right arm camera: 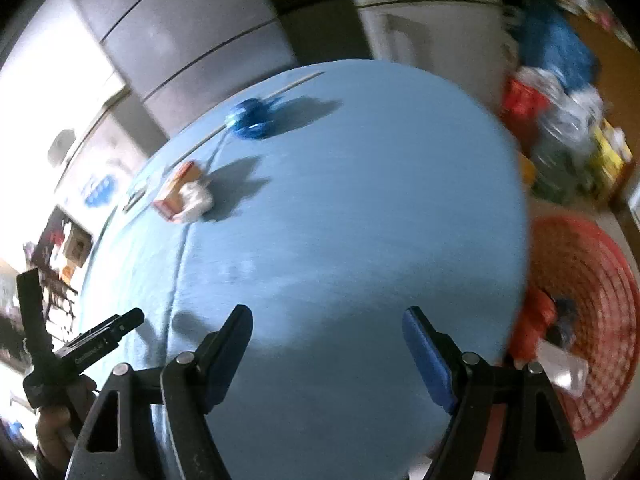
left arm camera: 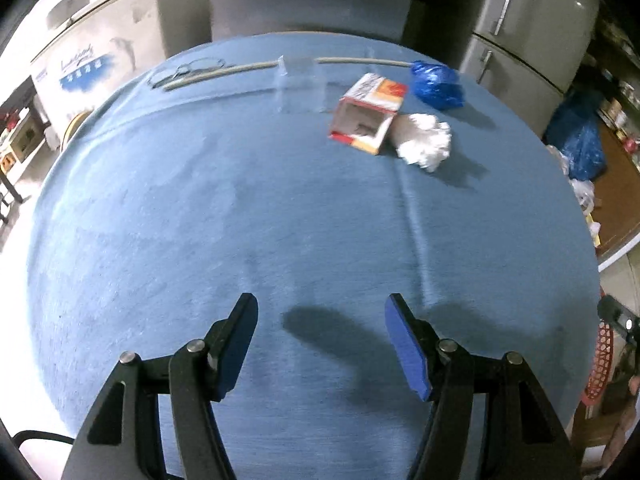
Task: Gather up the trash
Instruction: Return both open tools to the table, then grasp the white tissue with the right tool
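Observation:
On the blue-covered table [left arm camera: 200, 220] lie an open red-and-white carton [left arm camera: 366, 114], a crumpled white tissue [left arm camera: 424, 140] touching its right side, and a crumpled blue plastic bag [left arm camera: 436, 84] behind them. My left gripper [left arm camera: 321, 312] is open and empty, low over the near table, well short of the trash. In the right wrist view the carton [right arm camera: 176, 192], tissue [right arm camera: 198, 200] and blue bag [right arm camera: 250, 118] lie far left. My right gripper [right arm camera: 327, 322] is open and empty over the table's near right part.
A red mesh basket [right arm camera: 592, 280] stands on the floor right of the table, with orange and clear trash inside. A clear plastic cup [left arm camera: 298, 80], a long stick [left arm camera: 224, 74] and glasses [left arm camera: 192, 68] lie at the table's far edge. Fridges stand behind; bags pile at right.

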`<state>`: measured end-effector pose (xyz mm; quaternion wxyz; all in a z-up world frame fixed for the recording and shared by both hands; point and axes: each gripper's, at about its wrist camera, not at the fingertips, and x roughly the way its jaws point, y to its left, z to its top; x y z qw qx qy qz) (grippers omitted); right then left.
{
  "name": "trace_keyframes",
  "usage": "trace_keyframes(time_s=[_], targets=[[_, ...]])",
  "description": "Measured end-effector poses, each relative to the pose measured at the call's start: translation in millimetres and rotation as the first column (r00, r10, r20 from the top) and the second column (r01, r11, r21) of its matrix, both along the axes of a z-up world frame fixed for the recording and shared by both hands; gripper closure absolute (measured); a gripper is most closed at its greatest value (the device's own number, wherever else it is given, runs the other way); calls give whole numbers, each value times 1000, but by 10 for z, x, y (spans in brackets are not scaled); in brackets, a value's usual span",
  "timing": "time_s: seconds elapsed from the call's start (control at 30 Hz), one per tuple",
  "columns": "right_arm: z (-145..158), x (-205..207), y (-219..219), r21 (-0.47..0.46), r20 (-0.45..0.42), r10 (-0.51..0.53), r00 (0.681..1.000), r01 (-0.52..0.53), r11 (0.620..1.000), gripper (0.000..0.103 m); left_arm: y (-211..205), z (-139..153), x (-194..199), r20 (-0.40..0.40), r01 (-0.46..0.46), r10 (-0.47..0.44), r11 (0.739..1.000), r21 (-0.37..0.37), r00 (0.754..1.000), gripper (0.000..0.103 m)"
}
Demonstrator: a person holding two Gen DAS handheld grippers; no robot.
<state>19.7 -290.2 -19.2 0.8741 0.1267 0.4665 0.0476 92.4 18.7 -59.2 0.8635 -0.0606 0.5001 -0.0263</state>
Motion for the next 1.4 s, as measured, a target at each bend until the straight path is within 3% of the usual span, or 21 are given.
trace_keyframes(time_s=[0.3, 0.5, 0.63, 0.93, 0.97, 1.03, 1.17, 1.27, 1.4], targets=[[37, 633, 750, -59, 31, 157, 987, -155, 986, 22, 70, -78, -6, 4, -17, 17, 1000, 25, 1000, 36], [-23, 1089, 1123, -107, 24, 234, 972, -230, 967, 24, 65, -106, 11, 20, 4, -4, 999, 44, 1000, 27], [-108, 1339, 1298, -147, 0, 277, 961, -274, 950, 40, 76, -120, 11, 28, 3, -5, 997, 71, 1000, 24], [-271, 1705, 1528, -174, -26, 332, 943, -332, 927, 40, 128, -208, 52, 27, -16, 13, 995, 94, 1000, 15], [-295, 1743, 1549, -174, -30, 335, 942, -335, 926, 48, 129, -215, 64, 30, -17, 15, 995, 97, 999, 15], [-364, 1803, 1602, -167, -48, 347, 937, -350, 922, 64, 138, -215, 90, 26, -21, 18, 995, 97, 1000, 15], [-362, 1726, 1547, -154, -20, 339, 941, -338, 929, 72, 165, -204, 144, 10, -19, 18, 996, 85, 1000, 15], [-338, 1578, 1387, -134, -2, 307, 952, -305, 943, 74, 177, -159, 225, 9, -15, 15, 999, 44, 1000, 15], [-305, 1360, 1129, -96, 12, 264, 964, -262, 960, 74, 33, 43, 406, 86, 33, -40, 996, 79, 996, 15]])
